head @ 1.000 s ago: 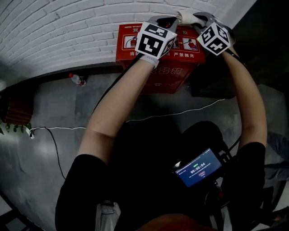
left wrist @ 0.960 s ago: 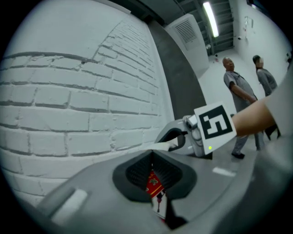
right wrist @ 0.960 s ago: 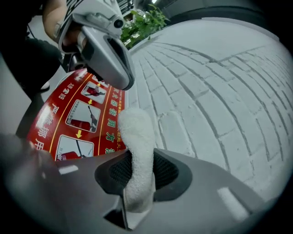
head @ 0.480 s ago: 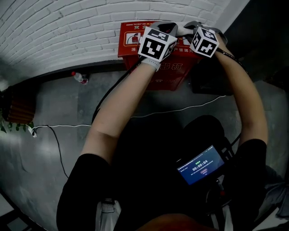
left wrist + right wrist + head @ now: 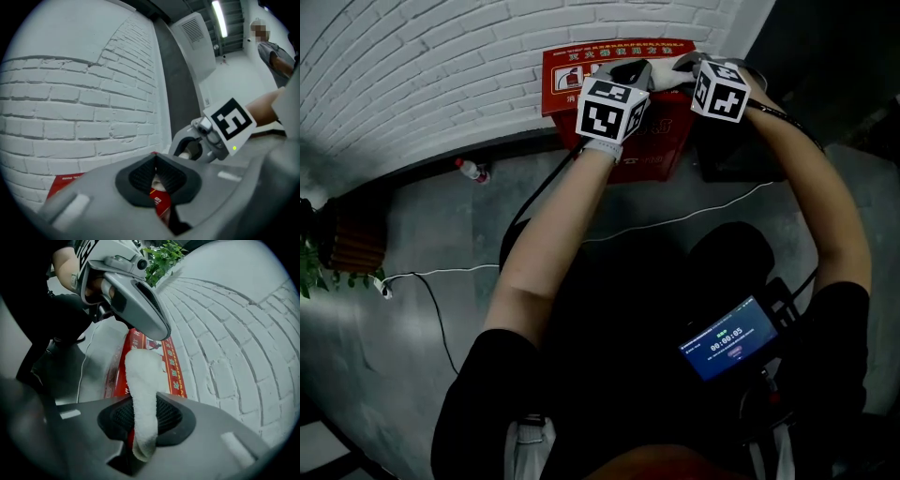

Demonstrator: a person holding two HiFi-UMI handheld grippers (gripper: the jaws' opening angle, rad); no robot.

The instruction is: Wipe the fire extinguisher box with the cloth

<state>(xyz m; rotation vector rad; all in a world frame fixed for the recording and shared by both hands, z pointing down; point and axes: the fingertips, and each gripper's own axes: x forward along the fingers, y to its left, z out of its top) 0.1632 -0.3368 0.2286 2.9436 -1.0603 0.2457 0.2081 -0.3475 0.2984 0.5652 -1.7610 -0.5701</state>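
Observation:
The red fire extinguisher box [image 5: 581, 64] stands on the floor against the white brick wall. My right gripper [image 5: 692, 66] is over the right end of its top, shut on a white cloth [image 5: 142, 392]. The cloth hangs forward from the jaws onto the box top [image 5: 169, 363]. In the head view the cloth [image 5: 672, 75] shows between the two grippers. My left gripper [image 5: 639, 73] hovers close beside it, over the middle of the top. Its pads [image 5: 140, 174] meet at the tip, with only red box seen through the slit.
A plastic bottle [image 5: 472, 170] lies at the wall's foot to the left. A white cable [image 5: 675, 220] runs across the grey floor. A dark object [image 5: 736, 150] stands right of the box. A plant [image 5: 314, 267] is at far left, and a phone [image 5: 733, 339] hangs near my body.
Both grippers and the cloth have drawn back from the wall edge of the box top toward its front. More of the red top now shows beyond them.

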